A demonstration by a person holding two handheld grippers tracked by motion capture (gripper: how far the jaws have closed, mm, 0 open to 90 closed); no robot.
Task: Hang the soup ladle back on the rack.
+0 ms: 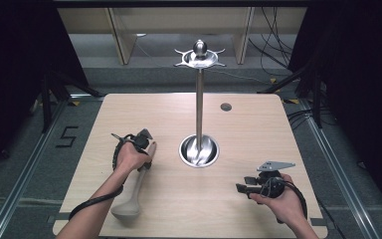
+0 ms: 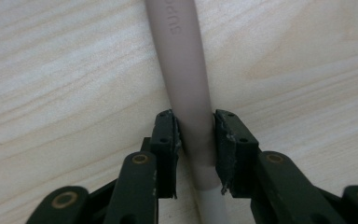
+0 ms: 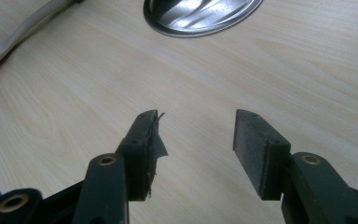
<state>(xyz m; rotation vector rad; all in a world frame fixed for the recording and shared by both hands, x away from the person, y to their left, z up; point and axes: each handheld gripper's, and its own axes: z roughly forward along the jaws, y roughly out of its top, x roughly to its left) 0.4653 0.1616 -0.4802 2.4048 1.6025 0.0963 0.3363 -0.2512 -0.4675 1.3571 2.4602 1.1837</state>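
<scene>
Left side of table (image 1: 99, 114): one beige ladle (image 1: 133, 191) lies flat on the wood. Long axis runs near-to-far w/ slight lean to the right; bowl end nearest the person by the front edge, handle tip pointing away toward the far side. Left gripper (image 1: 148, 149) sits at the handle's far end, person's left hand (image 1: 131, 158) on its body. In the left gripper view the pads are clamped on both sides of the handle (image 2: 189, 93), gripper (image 2: 195, 149) closed on it; handle runs straight up the frame from between the jaws, embossed lettering partly readable.

Centre: one steel stand (image 1: 199, 99), round dished base resting on the table, single upright pole, pronged crown w/ ball knob on top. Base lies just right of the ladle handle, not touching.

Right: right gripper (image 1: 242, 184) in the person's right hand (image 1: 278, 196), near the front right corner, well apart from ladle. Right gripper view: jaws spread, nothing between them (image 3: 198, 140); bare wood below.

Count: ladle x1, stand x1, grippers x2.
</scene>
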